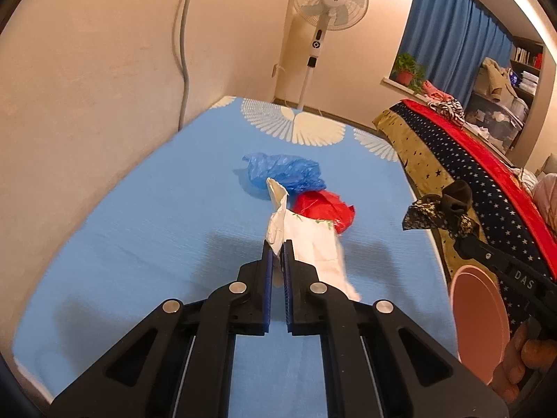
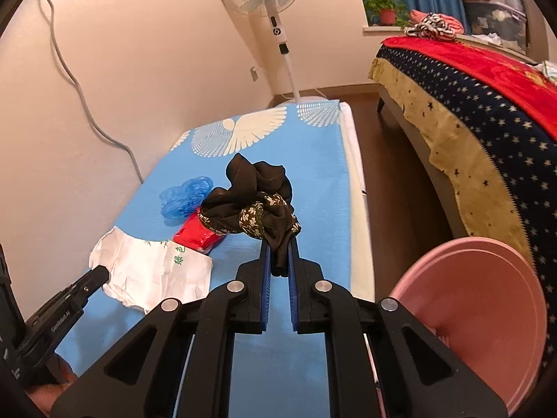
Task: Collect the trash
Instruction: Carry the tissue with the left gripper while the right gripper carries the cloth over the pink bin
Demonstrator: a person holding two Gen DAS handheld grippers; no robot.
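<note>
My left gripper (image 1: 277,247) is shut on a crumpled white paper bag (image 1: 313,244) and holds it just above the blue mattress (image 1: 139,244); the bag also shows in the right wrist view (image 2: 153,271). My right gripper (image 2: 279,244) is shut on a dark brown floral cloth (image 2: 257,202), held above the mattress; it also shows in the left wrist view (image 1: 442,209). A crumpled blue plastic bag (image 1: 285,172) and a red plastic bag (image 1: 323,209) lie on the mattress beyond the paper bag.
A pink basin (image 2: 480,306) stands by the mattress's right edge, also seen in the left wrist view (image 1: 480,317). A bed with a starry blanket (image 2: 470,104) is to the right across a strip of wooden floor. A standing fan (image 1: 327,3) and a wall are behind.
</note>
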